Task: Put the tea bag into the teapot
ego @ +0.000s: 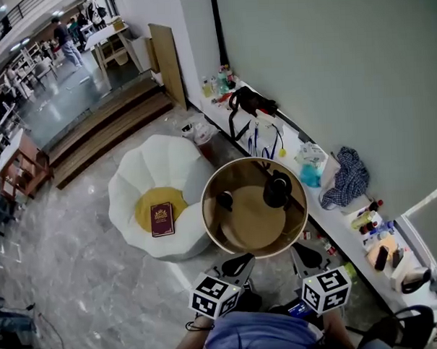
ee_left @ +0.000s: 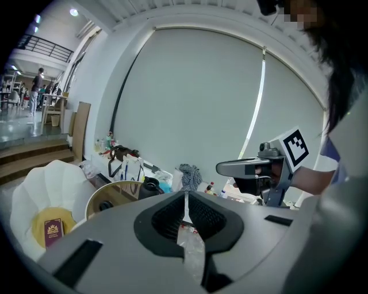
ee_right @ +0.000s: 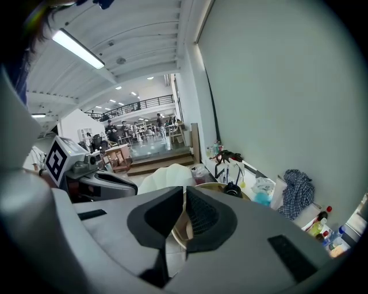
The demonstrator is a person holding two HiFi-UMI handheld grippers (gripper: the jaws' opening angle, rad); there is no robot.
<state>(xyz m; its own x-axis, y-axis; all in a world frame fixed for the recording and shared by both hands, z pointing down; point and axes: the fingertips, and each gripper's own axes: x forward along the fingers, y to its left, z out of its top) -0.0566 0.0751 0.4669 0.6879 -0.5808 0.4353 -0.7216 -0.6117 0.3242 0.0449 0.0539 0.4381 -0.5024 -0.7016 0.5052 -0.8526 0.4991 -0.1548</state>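
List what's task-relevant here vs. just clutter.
Job in hand:
teapot
round table that it stands on
left gripper and right gripper, both shut and empty
tea bag: not in view

Lying about:
red book
white seat
checked cloth
black bag
bottles

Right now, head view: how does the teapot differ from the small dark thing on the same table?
Size: the teapot is clearly bigger than the small dark object.
Place: the teapot stands toward the right of the round table, the small dark object near its left rim.
Shape: the teapot seems to have a handle arching over it; the small dark object looks plain and round, too small to identify.
Shared: both are dark, both stand on that table, apart.
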